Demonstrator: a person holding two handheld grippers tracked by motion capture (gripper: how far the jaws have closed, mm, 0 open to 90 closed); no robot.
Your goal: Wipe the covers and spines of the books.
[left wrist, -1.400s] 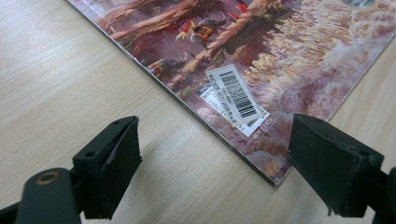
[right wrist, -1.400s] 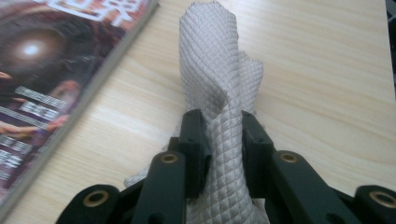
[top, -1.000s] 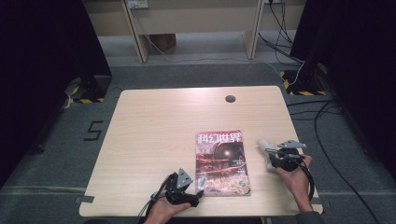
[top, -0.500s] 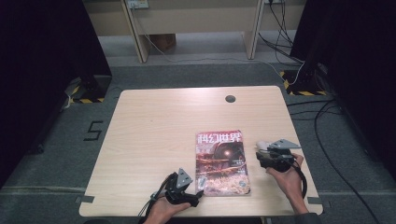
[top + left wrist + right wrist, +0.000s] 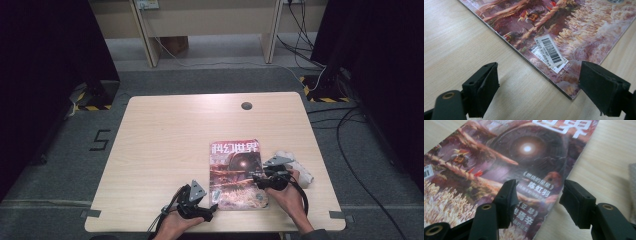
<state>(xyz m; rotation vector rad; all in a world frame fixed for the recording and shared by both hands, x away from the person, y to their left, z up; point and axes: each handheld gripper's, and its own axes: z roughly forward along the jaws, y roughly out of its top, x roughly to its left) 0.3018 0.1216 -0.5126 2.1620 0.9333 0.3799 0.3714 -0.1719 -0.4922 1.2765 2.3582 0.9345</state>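
Fingers (image 5: 507, 195) of the right gripper (image 5: 537, 202) stand partly apart and have just been opening, with nothing pinched between them: one black pad hangs over the cover, the other over bare wood, so they straddle the right-hand edge of the magazine (image 5: 236, 172) rather than clamp it. That looks like a set-up for catching the cover's free edge and lifting it. Over on the other side, the left gripper (image 5: 539, 85) has its jaws spread wide and holds nothing, parked just short of the magazine's near corner (image 5: 571, 96), the one beside the white barcode sticker (image 5: 551, 51). A sensible spot, one would judge, for pinning the spine side down while the other hand turns the page. From the high view the magazine lies flat and closed, face up, on the near right part of the wooden table (image 5: 170, 135), between the two hands. A crumpled white cloth (image 5: 300, 167) sits just beyond the right gripper, off the cover and out of the way.
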